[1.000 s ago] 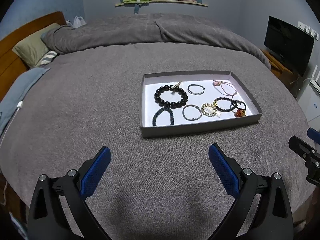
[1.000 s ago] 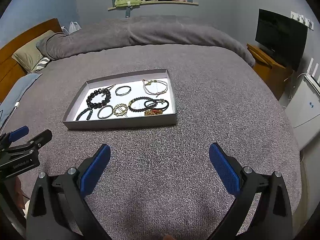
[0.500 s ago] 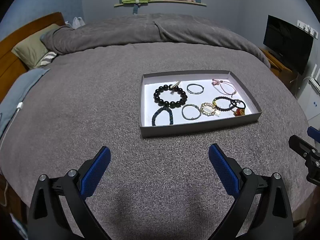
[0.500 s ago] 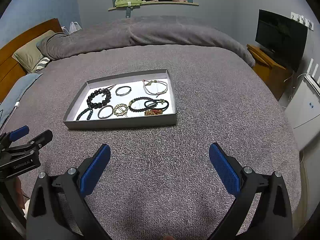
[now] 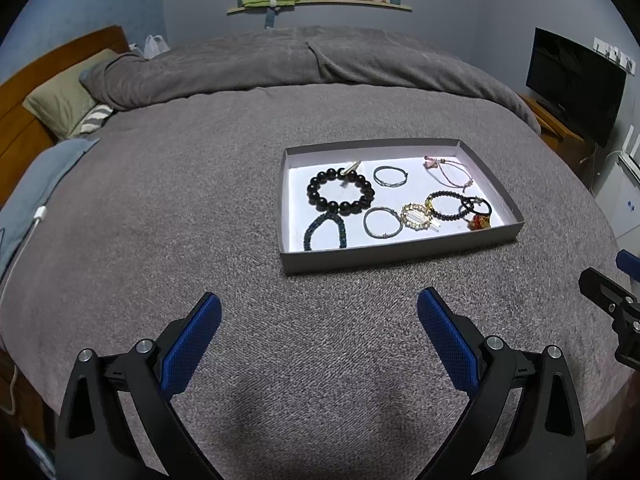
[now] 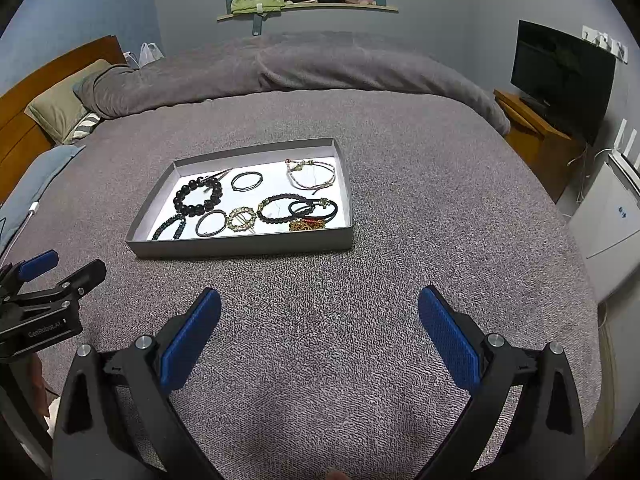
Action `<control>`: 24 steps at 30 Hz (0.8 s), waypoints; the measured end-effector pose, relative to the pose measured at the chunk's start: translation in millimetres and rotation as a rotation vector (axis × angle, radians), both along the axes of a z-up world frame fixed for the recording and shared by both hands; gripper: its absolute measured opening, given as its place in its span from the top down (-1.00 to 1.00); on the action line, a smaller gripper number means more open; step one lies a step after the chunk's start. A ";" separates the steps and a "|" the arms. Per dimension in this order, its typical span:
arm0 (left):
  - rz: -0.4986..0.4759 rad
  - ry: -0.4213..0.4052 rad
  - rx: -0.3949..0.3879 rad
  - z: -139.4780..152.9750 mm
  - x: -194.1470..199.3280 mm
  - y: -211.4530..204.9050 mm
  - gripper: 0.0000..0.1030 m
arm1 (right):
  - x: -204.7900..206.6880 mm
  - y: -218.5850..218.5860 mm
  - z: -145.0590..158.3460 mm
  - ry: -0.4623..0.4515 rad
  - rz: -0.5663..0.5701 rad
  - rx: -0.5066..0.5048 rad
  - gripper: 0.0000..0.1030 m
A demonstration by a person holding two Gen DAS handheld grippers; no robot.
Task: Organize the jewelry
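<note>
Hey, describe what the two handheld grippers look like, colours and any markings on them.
Both are matte black plastic frames with triangular cut-outs and silver screws. The left gripper and right gripper each carry two long fingers faced with blue, fine-textured pads. White lettering shows on the left gripper's side in the right wrist view. No cables or sleeves visible.

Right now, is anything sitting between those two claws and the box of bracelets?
Nothing visible. Only bare grey blanket lies between each open claw, left and right, and the tray. Its low near wall is the only thing to clear.
</note>
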State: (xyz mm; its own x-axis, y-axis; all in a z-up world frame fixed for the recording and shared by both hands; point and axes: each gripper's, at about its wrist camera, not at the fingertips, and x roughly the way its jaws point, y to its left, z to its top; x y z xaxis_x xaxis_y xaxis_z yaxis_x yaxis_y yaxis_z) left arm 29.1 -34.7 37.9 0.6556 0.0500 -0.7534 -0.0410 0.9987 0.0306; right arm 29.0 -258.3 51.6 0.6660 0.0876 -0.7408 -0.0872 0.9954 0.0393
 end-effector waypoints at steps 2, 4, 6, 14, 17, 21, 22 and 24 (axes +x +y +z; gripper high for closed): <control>0.000 0.001 0.001 -0.3 -0.1 0.0 -0.89 | -0.1 -0.1 0.3 0.000 0.001 0.001 -0.89; 0.000 0.002 0.002 -0.5 -0.2 0.1 -0.89 | 0.1 0.1 0.2 0.000 0.001 -0.002 -0.89; -0.002 0.002 0.003 -0.4 0.0 0.0 -0.89 | -0.4 0.6 0.4 -0.001 0.002 -0.006 -0.89; -0.001 0.000 0.005 -1.0 -0.1 0.0 -0.89 | -1.5 0.1 0.8 0.000 0.001 -0.006 -0.89; -0.003 0.002 0.007 -1.2 0.0 -0.5 -0.89 | -1.5 0.0 1.1 0.000 0.003 -0.004 -0.89; -0.004 0.000 0.009 -1.0 -0.4 -1.1 -0.89 | -1.2 0.2 0.5 0.000 0.004 -0.008 -0.89; -0.003 0.000 0.009 -0.9 -0.4 -1.0 -0.89 | -1.3 0.1 0.5 0.001 0.005 -0.008 -0.89; -0.003 -0.001 0.010 -1.0 -0.4 -1.0 -0.89 | -1.4 -0.3 0.6 0.001 0.005 -0.009 -0.89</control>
